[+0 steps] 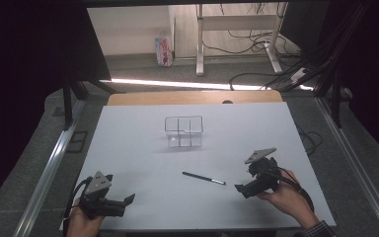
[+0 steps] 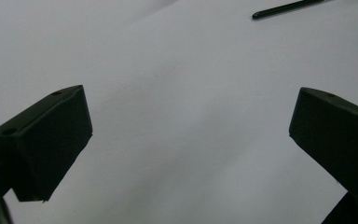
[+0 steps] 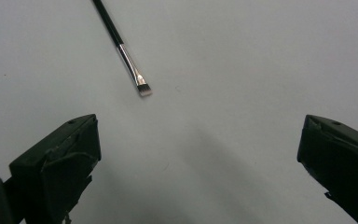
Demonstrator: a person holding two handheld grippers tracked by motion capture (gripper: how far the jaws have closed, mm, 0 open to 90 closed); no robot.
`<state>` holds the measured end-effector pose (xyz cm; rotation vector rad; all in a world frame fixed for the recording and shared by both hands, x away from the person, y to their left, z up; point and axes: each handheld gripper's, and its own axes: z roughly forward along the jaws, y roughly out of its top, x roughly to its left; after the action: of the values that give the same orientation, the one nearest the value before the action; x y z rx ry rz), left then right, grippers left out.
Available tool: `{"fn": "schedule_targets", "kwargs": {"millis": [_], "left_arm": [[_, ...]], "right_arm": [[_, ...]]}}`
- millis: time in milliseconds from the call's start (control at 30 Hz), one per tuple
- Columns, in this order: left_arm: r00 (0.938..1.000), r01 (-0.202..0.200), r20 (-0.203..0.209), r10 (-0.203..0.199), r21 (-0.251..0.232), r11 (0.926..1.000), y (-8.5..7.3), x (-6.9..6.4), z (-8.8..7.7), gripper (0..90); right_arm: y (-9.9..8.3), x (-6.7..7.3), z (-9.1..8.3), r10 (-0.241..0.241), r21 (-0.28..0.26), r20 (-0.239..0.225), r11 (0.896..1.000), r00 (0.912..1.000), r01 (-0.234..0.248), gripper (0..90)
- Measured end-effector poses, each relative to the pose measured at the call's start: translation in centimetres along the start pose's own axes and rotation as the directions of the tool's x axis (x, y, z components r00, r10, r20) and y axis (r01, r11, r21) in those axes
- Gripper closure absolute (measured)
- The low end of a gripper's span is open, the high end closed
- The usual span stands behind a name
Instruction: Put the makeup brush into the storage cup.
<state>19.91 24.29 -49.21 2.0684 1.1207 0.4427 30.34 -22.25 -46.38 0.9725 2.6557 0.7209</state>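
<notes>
While flat on the table, brush just ahead of wide-spread right claw.

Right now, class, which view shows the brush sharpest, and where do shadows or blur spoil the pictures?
Right gripper view: brush crisp, its metal ferrule glinting; high view: surroundings dark, clear organiser faint against the white table; left gripper view: soft focus, broad shadow across the table.

White table top with wooden far edge, grey carpet floor, bright light strip at 12 o'clock, white desk frame, cables at 1 o'clock, dark surrounds.
</notes>
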Motion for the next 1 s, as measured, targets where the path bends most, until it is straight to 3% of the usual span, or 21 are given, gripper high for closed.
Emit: {"fn": "schedule_targets", "kwargs": {"millis": [367,1000], "left_arm": [[1.0,-0.001,-0.001,0.001,0.001,1.0,0.0,0.0,0.0,0.0],[1.0,-0.006,0.0,0.006,0.004,1.0,0.0,0.0,0.1,0.0]], "right_arm": [[1.1,-0.1,0.6,-0.017,0.05,-0.02,0.999,0.9997,0.018,1.1],[4.1,0.4,2.3,-0.071,0.107,-0.06,0.991,0.9957,0.077,16.4]]}}
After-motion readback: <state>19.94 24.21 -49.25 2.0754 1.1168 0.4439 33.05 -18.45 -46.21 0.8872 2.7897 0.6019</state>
